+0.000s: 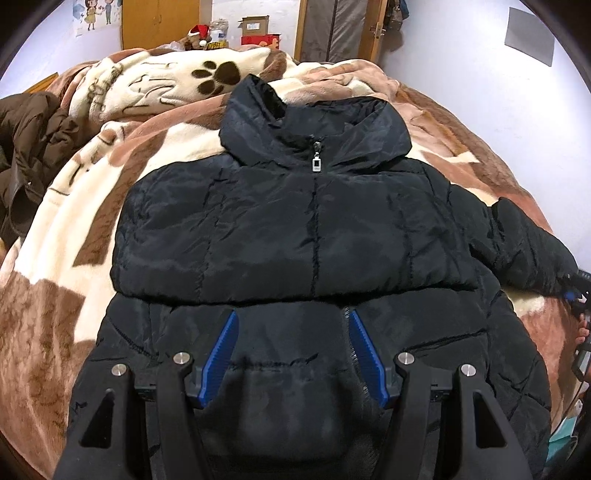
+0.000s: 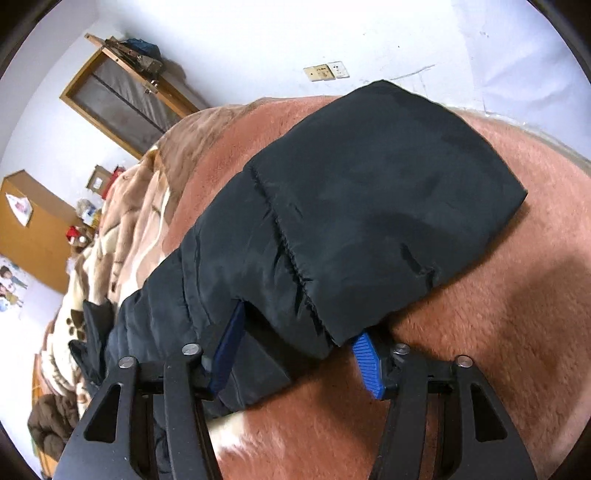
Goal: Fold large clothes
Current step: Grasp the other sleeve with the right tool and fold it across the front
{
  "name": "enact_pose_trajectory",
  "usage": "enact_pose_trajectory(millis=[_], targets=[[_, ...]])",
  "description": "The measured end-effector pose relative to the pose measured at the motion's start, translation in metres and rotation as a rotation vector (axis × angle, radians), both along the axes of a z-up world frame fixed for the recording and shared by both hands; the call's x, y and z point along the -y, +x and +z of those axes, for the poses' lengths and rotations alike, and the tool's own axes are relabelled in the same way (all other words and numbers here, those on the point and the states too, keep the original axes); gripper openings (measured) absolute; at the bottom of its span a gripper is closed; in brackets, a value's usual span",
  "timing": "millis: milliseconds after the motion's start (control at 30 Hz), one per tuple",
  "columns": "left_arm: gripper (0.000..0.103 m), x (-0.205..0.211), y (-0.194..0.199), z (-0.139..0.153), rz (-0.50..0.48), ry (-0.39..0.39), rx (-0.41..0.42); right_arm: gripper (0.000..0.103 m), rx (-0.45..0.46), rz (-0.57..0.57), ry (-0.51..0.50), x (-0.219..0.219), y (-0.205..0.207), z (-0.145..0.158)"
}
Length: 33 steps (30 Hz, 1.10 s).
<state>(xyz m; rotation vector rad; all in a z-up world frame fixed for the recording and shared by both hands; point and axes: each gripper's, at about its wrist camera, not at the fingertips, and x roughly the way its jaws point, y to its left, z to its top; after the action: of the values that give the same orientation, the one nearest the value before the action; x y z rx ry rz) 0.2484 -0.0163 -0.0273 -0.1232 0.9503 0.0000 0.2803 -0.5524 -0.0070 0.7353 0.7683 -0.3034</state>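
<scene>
Blue-padded fingers (image 1: 221,354) of the left gripper (image 1: 291,354) sit nearest the lens in the left wrist view, pitched down over the lower front of a black puffer jacket (image 1: 295,229). Jaws stand apart w/ nothing pinched; the jacket's hem area lies under and between them, contact w/ the fabric can't be told. Jacket lies front-up on a brown-and-cream fleece blanket (image 1: 74,221) w/ a paw print (image 1: 218,75), collar away from the camera, zipper pull (image 1: 316,159) at the neck. Its upper part is doubled over the lower, leaving a fold edge across the middle. One sleeve (image 1: 532,243) runs out to the right edge, where part of the other gripper (image 1: 580,291) shows. A brown coat (image 1: 33,147) is heaped at far left. Beyond the bed: a cardboard box (image 1: 255,24) on a red one, a Santa hat (image 1: 197,33), a cartoon poster (image 1: 92,14). No print legible.

Right wrist view: right gripper (image 2: 299,347) angled down and rolled, so the room tilts. Sleeve (image 2: 369,206) lies across the reddish blanket (image 2: 498,314), cuff end away from the lens. Both fingers straddle the sleeve's near edge, the left pad (image 2: 229,343) partly buried in fabric; whether they actually clamp it can't be told. Wall sockets (image 2: 327,71) and a wooden door frame (image 2: 125,99) behind; no readable labels.
</scene>
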Motion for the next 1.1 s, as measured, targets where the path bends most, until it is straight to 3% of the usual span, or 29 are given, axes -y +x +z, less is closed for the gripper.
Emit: enact_pose_trajectory(millis=[100,267,467,567,733,867,1100], targets=[[0.064,-0.006,-0.004,0.004,0.011,-0.004,0.010,0.014,0.030,0.038,-0.029,-0.011,-0.005,0.024],[0.064,-0.016,-0.011,0.018,0.025,-0.012,0.038,0.013,0.146,0.167,-0.114,-0.058,-0.017,0.095],[0.064,-0.030,-0.021,0.034,0.041,-0.030,0.074,0.013,0.291,0.380,-0.171,-0.146,-0.019,0.179],[0.064,-0.042,-0.026,0.039,0.060,-0.045,0.090,0.013,0.309,0.485,-0.177,-0.193,-0.011,0.194],[0.064,-0.066,-0.034,0.037,0.102,-0.075,0.098,0.013,0.265,0.671,-0.200,-0.285,0.013,0.179],[0.064,-0.085,-0.039,0.029,0.131,-0.081,0.088,0.013,0.170,0.780,-0.235,-0.346,0.041,0.130],[0.064,-0.117,-0.042,0.012,0.181,-0.092,0.064,0.016,-0.002,0.915,-0.257,-0.409,0.065,0.038]])
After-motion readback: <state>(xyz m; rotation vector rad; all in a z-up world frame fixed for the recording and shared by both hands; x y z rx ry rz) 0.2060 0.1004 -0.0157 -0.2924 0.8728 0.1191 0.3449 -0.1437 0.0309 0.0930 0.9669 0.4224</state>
